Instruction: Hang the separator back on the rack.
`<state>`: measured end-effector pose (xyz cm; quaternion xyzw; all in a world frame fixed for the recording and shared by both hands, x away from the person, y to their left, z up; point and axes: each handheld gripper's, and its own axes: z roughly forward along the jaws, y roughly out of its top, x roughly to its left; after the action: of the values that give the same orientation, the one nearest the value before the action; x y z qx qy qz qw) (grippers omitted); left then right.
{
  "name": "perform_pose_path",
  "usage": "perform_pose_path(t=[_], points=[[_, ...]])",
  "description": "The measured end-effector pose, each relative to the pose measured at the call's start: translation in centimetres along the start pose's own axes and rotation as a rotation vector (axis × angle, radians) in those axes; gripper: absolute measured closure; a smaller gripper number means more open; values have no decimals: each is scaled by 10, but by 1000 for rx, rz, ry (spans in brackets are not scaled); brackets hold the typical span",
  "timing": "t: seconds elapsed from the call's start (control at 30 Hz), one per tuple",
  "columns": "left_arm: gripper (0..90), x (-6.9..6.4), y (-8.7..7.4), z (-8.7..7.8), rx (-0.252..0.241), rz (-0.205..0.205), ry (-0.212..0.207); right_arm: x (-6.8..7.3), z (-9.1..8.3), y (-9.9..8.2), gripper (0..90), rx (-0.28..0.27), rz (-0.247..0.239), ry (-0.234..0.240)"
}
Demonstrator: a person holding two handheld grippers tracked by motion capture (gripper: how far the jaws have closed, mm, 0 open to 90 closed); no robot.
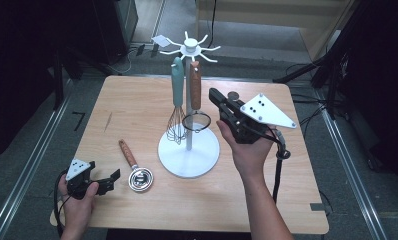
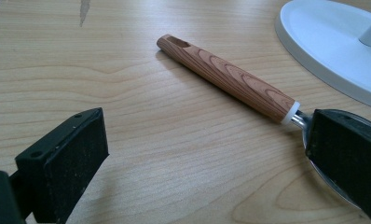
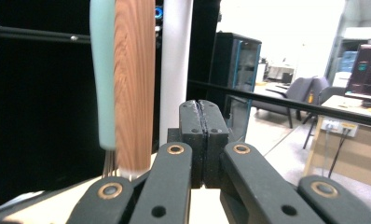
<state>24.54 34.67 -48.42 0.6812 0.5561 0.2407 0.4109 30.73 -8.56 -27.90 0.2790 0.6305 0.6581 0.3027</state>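
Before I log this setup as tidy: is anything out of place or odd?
One thing: the wooden-handled ladle lies flat on the table beside the rack, while the whisk and strainer hang from it. Nothing looks spilled or damaged.

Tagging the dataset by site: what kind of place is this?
Likely a lab or office recording space, not a kitchen: a lone table between floor rails, with a monitor and office chairs behind.
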Motion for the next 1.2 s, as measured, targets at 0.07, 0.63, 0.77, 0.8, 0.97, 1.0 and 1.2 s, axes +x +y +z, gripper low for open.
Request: perform_pose_path(t=[0.07, 0.63, 0.77, 0.8, 0.97, 1.0, 1.2], points=[[0, 0, 0, 0, 1, 3, -1, 1, 4, 5, 900, -15, 8, -7], [0, -3, 0, 0, 4, 26, 3, -8, 15, 34, 900, -104, 31, -47], [0, -5, -1, -1, 5, 46, 0, -10, 16, 39, 900, -121, 37, -50], [0, -6, -1, -1, 4, 48, 0, -10, 16, 41, 900, -126, 38, -50], [0, -7, -1, -1, 9, 65, -4, -12, 15, 49, 900, -157, 43, -35], [0, -7, -1, -1, 6, 65, -4, -11, 14, 50, 900, -163, 41, -28], [0, -10, -2, -1, 2, 94, -9, -6, 12, 51, 900, -172, 29, -1]])
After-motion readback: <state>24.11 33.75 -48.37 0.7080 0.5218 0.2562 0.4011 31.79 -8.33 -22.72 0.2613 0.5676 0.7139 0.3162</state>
